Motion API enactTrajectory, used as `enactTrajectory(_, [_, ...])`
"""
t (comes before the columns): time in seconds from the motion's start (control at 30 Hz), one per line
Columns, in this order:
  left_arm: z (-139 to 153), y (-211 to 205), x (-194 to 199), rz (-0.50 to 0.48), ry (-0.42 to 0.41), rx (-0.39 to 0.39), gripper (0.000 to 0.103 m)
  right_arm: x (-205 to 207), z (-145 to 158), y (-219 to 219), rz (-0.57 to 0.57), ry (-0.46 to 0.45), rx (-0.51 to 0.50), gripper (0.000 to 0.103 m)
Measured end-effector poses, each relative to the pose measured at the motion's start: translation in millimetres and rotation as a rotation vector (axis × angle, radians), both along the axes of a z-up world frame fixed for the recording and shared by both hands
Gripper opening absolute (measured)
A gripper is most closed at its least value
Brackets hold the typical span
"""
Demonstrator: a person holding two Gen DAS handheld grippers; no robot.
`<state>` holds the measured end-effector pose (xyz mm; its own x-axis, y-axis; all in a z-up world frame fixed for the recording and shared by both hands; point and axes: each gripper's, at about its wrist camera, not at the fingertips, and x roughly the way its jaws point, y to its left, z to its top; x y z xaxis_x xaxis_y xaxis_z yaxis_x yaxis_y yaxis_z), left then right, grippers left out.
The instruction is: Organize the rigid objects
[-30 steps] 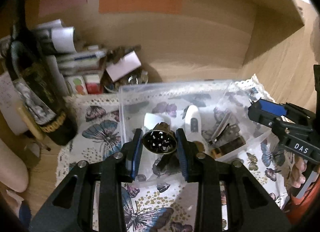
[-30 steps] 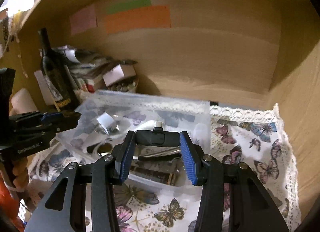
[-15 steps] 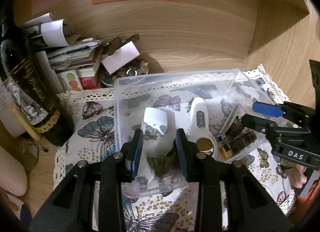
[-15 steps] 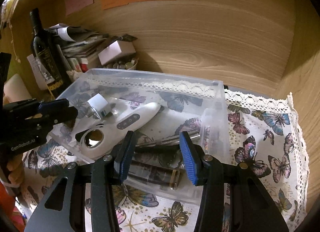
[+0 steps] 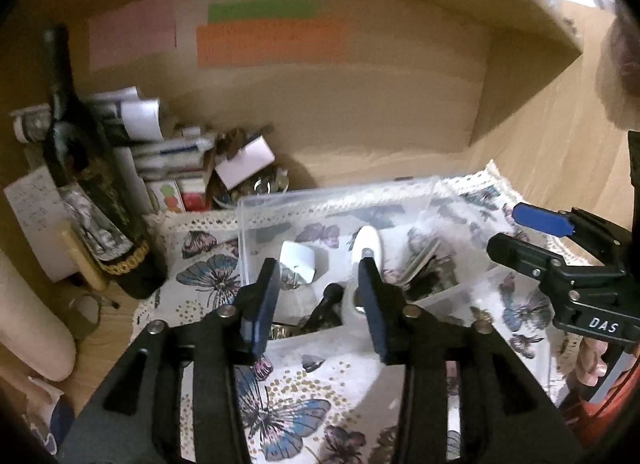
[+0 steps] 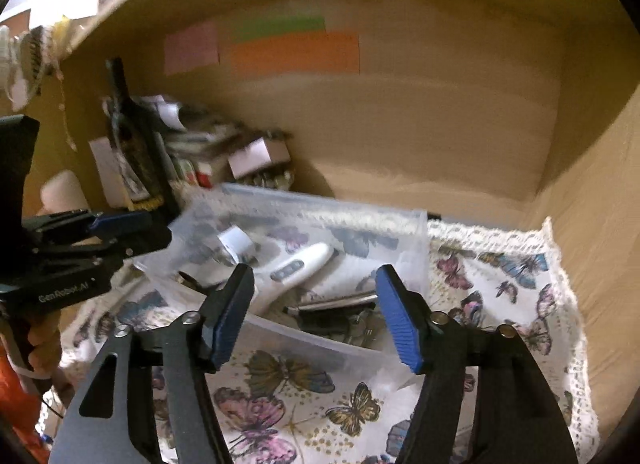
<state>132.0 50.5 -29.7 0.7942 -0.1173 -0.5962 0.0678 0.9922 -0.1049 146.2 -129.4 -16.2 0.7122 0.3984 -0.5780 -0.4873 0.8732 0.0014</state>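
The clear plastic bin (image 6: 404,224) stood on the butterfly-print cloth (image 6: 500,284) inside the wooden alcove. It held the rigid items: a white thermometer-like device (image 6: 298,264) lying slantwise, a white plug adapter (image 5: 298,260) beside it, a dark brush-like piece (image 5: 326,306) near the front wall, and metal pens and keys (image 6: 340,300) at the right end. These judged light and stiff; the white device's smooth shell looked slippery and is best taken across its narrow waist, the adapter by its flat sides. The bin's thin walls would flex if pinched. The left gripper (image 5: 318,300) hovered above the front edge, jaws spread and empty. The right gripper (image 6: 316,312) likewise stood released, holding nothing. A dark wine bottle (image 5: 86,184) and stacked papers (image 5: 160,148) crowded the left corner.
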Motion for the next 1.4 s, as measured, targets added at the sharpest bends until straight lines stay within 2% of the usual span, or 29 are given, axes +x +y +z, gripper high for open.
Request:
enactTrajectory(0.1, [14.4, -5.1, -17.9, 0.001, -0.053, 0.003, 0.051, -18.6, 15.9, -6.3, -0.002, -0.061, 0.025, 0.076])
enactTrajectory(0.17, [23.6, -7.9, -32.2, 0.007, -0.094, 0.004, 0.065, -33.6, 28.1, -11.6, -0.008, -0.109, 0.047, 0.083])
enactTrajectory(0.27, [34.9, -11.7, -52.9, 0.023, -0.153, 0.007, 0.078, -52.5, 40.9, -17.6, -0.009, -0.157, 0.07, 0.089])
enactTrajectory(0.37, [43.4, -12.7, -69.0, 0.035, -0.197, -0.003, 0.091, -67.7, 48.9, -21.7, -0.019, -0.192, 0.083, 0.1])
enactTrajectory(0.47, [50.7, -12.8, -83.1, 0.043, -0.235, -0.011, 0.095, -79.4, 53.6, -23.2, -0.022, -0.218, 0.093, 0.103])
enactTrajectory(0.73, [58.0, -13.6, -104.6, 0.056, -0.285, -0.014, 0.101, -99.1, 59.9, -24.7, -0.02, -0.246, 0.114, 0.103])
enactTrajectory(1.4, [56.6, -13.2, -108.2, 0.056, -0.289, -0.009, 0.101, -102.6, 59.5, -25.2, -0.024, -0.247, 0.144, 0.103])
